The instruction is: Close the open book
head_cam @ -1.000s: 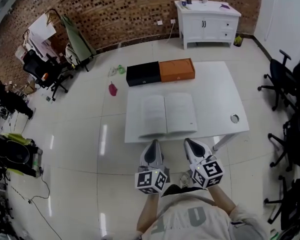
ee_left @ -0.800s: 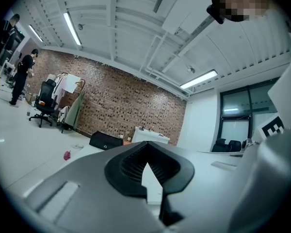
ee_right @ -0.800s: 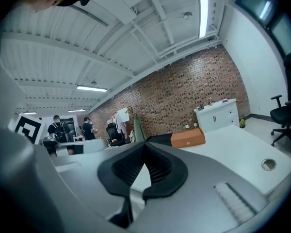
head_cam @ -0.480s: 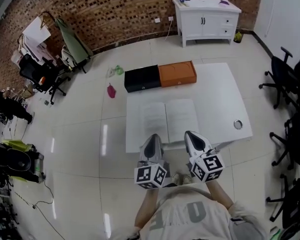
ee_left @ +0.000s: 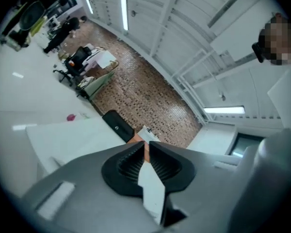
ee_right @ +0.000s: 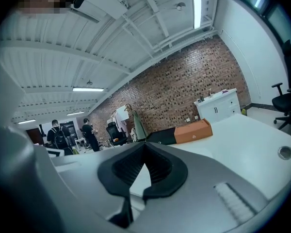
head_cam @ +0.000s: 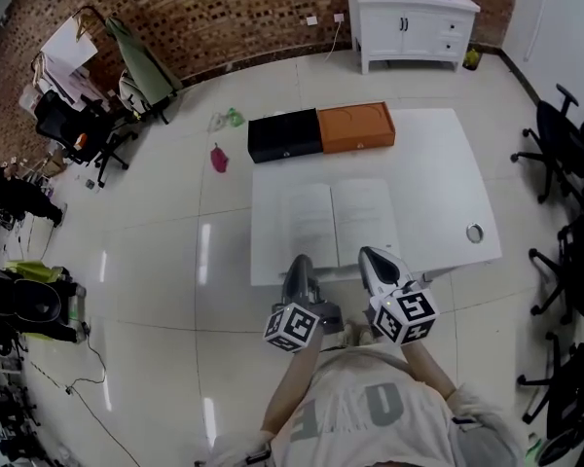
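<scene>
Left claw (head_cam: 298, 263), right claw (head_cam: 372, 254): both closed

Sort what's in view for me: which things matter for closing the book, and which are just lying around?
For the job:
- open book, lying flat on the white table
- left gripper and right gripper, both shut and empty, at the table's near edge

Just lying about:
- black box and orange box at the table's far edge
- white cabinet
- pink object on the floor

One book (head_cam: 342, 219), one table (head_cam: 438, 188), one cabinet (head_cam: 414, 19) and two boxes: a black box (head_cam: 284, 135), an orange box (head_cam: 355, 127).
</scene>
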`<state>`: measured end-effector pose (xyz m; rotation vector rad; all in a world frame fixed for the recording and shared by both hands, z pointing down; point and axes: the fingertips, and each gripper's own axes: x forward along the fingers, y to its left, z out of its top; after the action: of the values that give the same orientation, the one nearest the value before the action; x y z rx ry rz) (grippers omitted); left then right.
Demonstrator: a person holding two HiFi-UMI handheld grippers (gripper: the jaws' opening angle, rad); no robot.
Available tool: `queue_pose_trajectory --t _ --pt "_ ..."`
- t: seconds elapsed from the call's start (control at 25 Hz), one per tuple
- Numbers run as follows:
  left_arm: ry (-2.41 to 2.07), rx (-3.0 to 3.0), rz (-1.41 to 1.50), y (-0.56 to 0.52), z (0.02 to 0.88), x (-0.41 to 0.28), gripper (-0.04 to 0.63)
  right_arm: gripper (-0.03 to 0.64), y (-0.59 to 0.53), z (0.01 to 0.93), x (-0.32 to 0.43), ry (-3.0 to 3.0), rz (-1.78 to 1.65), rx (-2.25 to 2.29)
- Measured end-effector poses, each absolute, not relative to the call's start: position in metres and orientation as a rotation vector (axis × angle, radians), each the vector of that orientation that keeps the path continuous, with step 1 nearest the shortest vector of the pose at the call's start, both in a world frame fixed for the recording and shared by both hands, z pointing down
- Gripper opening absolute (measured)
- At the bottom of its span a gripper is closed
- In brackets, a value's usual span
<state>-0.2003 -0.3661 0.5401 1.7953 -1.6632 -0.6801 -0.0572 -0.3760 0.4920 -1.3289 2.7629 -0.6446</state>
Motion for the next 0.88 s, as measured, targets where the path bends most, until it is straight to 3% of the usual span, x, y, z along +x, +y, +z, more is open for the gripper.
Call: queue_pose_trajectory --t 0.08,0.16,0.48,0.88 --pt "-1.598 1.664 -0.761 -0.363 0.571 -0.206 0.146 0.005 -0.374 0.497 -0.060 2.762 -0.680 -1.325" --pt "-1.518 1.504 -0.856 -0.358 0.603 -0.210 0.161 0.005 -0.372 0.503 -0.060 2.753 -0.716 -1.332" --pt "-1.307 0.997 -1.036 -0.344 0.699 -0.219 0.166 0.005 -0.367 0.521 -0.041 2.704 -0.782 -1.427" --pt "-1.275 0.885 -1.175 -0.367 0.716 -0.235 0.158 0.005 -0.368 0.521 -0.020 2.690 -0.764 -1.504"
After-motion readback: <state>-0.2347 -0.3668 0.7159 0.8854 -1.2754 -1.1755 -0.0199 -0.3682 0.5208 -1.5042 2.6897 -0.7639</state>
